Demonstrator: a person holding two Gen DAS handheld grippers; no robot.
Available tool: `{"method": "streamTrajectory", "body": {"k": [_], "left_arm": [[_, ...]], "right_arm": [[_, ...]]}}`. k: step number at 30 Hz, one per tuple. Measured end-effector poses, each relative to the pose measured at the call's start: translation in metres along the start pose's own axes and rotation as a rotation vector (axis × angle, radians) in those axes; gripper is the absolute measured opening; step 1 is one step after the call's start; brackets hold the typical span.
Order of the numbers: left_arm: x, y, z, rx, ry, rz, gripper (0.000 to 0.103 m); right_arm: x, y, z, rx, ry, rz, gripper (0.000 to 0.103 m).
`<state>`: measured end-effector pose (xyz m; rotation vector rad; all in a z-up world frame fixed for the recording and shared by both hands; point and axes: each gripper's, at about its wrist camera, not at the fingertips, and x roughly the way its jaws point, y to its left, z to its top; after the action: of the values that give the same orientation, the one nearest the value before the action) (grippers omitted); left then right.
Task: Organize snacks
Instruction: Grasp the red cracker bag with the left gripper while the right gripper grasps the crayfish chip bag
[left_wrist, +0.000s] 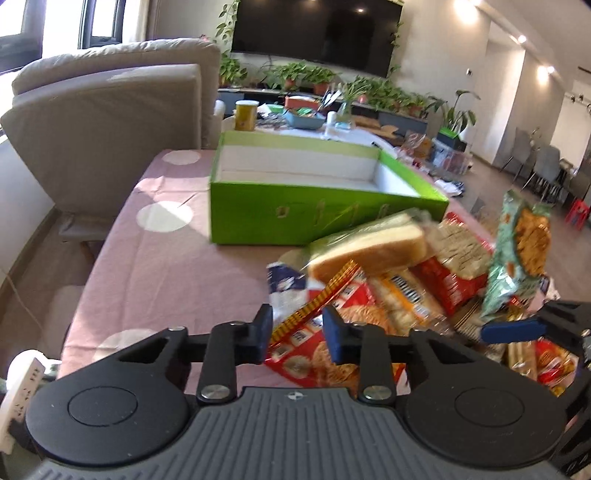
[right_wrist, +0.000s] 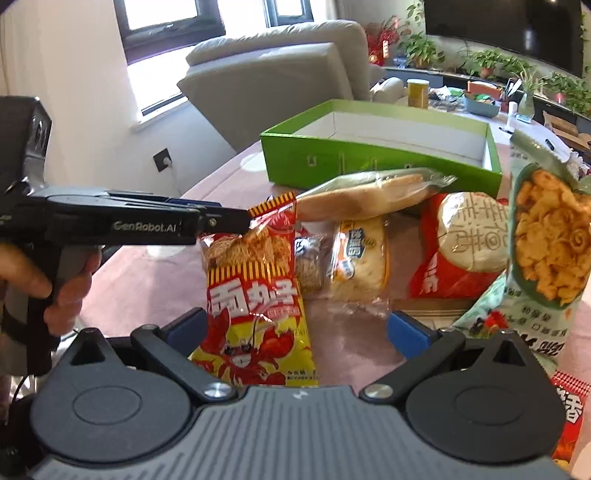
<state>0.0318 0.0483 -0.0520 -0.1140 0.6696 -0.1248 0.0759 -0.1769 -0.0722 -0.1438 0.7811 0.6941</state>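
The step in hand is the first pick from the snack pile: the left gripper (right_wrist: 251, 221) has its jaws pinched on the crimped top edge of the red-and-yellow crayfish snack bag (right_wrist: 255, 295), which the right wrist view shows plainly, the black fingers coming in from the left and meeting on the bag's serrated seal. In the left wrist view the same bag's striped top edge (left_wrist: 314, 306) runs between the two blue-padded fingers. The bag lies at the near left of the heap on the pink spotted tablecloth (left_wrist: 140, 258), its lower part flat on the cloth. The right gripper (right_wrist: 295, 332) hangs over the pile with its jaws spread wide and nothing between the pads. Behind the bag lie a wrapped sandwich (right_wrist: 369, 195), a small packaged bread (right_wrist: 358, 266), a red rice cracker bag (right_wrist: 465, 247) and, standing to the right, a pale green crisps bag (right_wrist: 546, 240). The green open box (right_wrist: 369, 158) sits beyond the heap, empty as far as its white inside shows. The next move, as I judge it, calls for lifting the bag clear by its seal, carrying it over the sandwich and the box's near wall, and lowering it inside without dragging neighbours along
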Motion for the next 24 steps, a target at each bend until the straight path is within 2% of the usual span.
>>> {"method": "streamTrajectory", "body": {"k": [7,12,15,17,19,24], "left_arm": [[-0.003,0.020,-0.008,-0.048,0.026,0.036,0.027],[-0.005,0.019,-0.008,-0.043,0.018,0.039,0.028],[-0.010,0.022,-0.005,-0.045,0.007,0.018,0.045],[-0.013,0.024,-0.004,-0.049,0.002,-0.015,0.071],[-0.014,0.023,-0.004,-0.046,-0.001,-0.046,0.077],[-0.008,0.019,-0.007,-0.030,0.023,-0.070,0.077]], "right_arm": [[0.018,-0.002,-0.005,-0.009,0.109,0.034,0.078],[0.026,-0.015,0.001,0.115,0.075,0.024,0.078],[0.024,-0.022,0.005,0.160,0.042,0.040,0.077],[0.019,-0.026,0.009,0.153,-0.004,-0.013,0.077],[0.015,-0.033,0.012,0.176,-0.036,-0.045,0.077],[0.012,-0.042,0.011,0.265,-0.001,-0.015,0.078]]}}
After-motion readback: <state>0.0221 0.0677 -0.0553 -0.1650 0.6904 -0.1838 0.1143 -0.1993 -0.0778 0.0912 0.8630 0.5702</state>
